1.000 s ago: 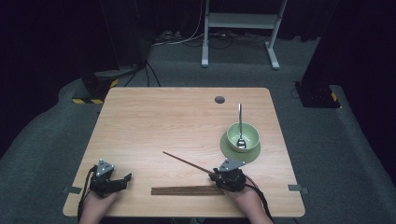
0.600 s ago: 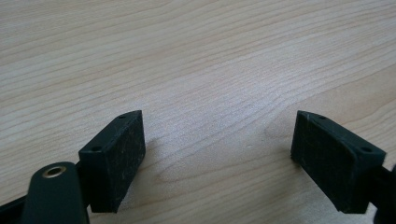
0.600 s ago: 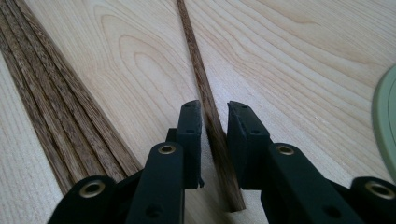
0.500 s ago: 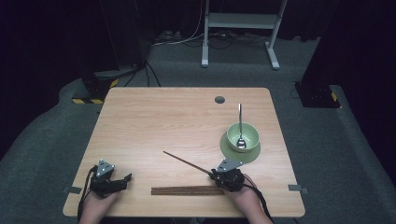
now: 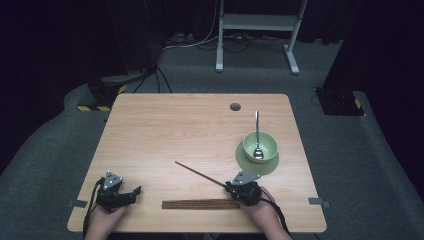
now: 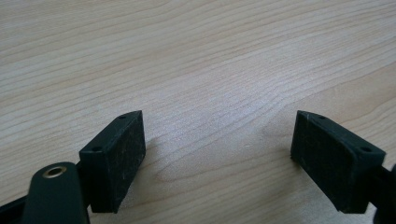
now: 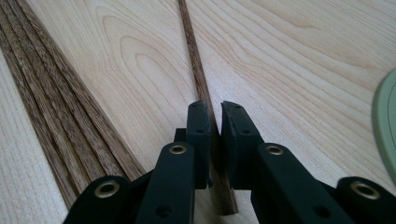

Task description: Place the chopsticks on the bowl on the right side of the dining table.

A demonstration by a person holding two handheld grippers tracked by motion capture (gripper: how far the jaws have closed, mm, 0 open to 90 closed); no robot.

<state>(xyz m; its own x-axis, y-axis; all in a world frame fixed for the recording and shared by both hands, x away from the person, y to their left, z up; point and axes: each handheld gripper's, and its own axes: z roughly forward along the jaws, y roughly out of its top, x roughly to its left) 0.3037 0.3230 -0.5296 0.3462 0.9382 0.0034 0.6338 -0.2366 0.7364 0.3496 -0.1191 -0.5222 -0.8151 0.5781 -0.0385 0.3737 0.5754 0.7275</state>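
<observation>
Where plate sits, green bowl atop, spoon inside, handle upright.

Slim brown chopstick, flat, clamped

floor: grey carpet | bkgd: dark | furn: wood table, white frame

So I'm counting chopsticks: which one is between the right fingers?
The lone chopstick lying at a slant, apart from the bundle at the table's near edge; the right gripper has just closed on its end.
</observation>
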